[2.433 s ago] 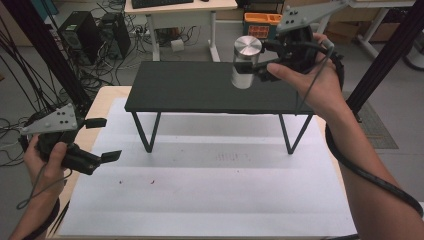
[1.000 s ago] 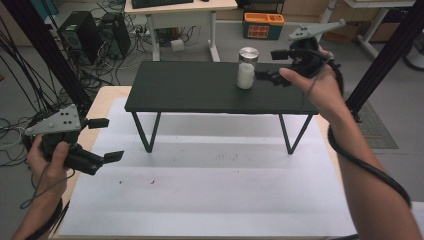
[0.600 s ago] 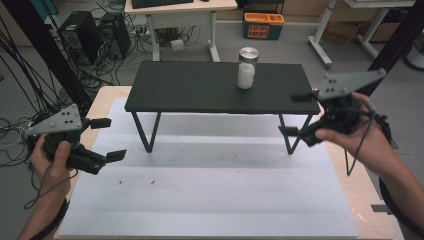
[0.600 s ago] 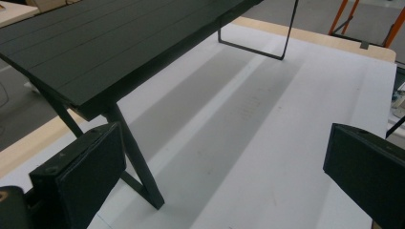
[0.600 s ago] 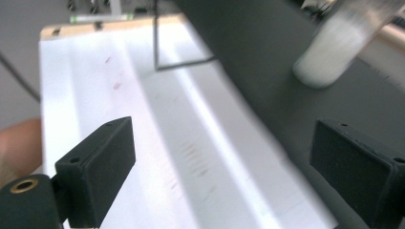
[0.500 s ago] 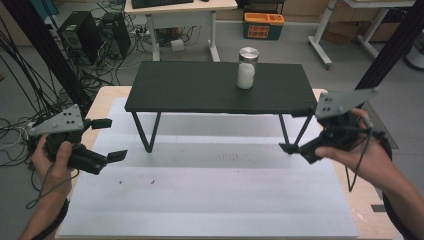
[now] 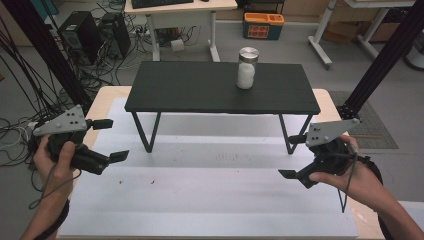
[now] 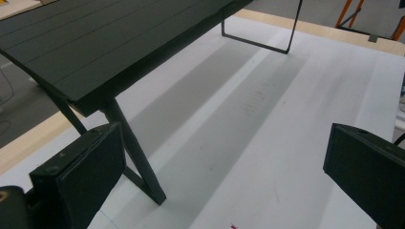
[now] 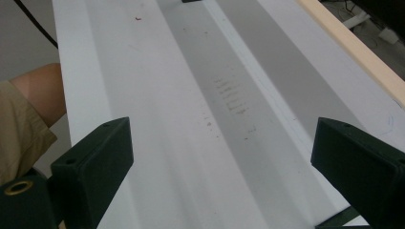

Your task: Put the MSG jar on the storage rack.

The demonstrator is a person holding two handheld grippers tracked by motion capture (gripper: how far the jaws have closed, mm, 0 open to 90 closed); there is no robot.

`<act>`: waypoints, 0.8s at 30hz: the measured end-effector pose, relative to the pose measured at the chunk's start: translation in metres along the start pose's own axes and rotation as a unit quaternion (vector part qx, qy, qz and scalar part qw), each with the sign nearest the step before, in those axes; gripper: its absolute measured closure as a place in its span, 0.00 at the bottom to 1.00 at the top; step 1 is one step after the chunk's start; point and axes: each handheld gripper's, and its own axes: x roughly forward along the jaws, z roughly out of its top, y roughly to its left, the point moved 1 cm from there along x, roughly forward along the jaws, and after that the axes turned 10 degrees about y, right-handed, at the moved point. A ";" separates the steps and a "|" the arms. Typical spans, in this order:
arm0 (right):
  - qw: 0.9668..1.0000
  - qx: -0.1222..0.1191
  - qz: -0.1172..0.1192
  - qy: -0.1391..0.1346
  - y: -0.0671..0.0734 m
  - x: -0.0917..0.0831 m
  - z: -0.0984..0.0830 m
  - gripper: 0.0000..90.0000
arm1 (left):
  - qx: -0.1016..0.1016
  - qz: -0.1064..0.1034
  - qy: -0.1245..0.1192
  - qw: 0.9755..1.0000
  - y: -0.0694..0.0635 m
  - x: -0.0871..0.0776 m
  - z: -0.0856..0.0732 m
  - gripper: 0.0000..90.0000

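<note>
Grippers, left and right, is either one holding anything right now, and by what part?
Nothing is held. The left gripper and right gripper are both open and empty above the white table mat.

A glass jar (image 7: pixel 247 68) with a silver screw lid stands upright on the small black table (image 7: pixel 200 90), toward its right rear part, filled partway with white powder. It sits well apart from the right gripper (image 7: pixel 297 156), beyond and left of it, untouched.
</note>
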 end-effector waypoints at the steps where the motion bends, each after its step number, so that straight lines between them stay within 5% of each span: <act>1: 1.000 -0.001 0.001 0.001 0.000 0.001 0.001 0.08 | -0.001 0.000 -0.001 1.000 0.000 0.000 0.000 0.01; 24: 1.000 -0.007 0.009 0.015 -0.003 0.009 0.004 0.08 | -0.002 0.001 0.005 1.000 0.000 0.001 0.000 0.01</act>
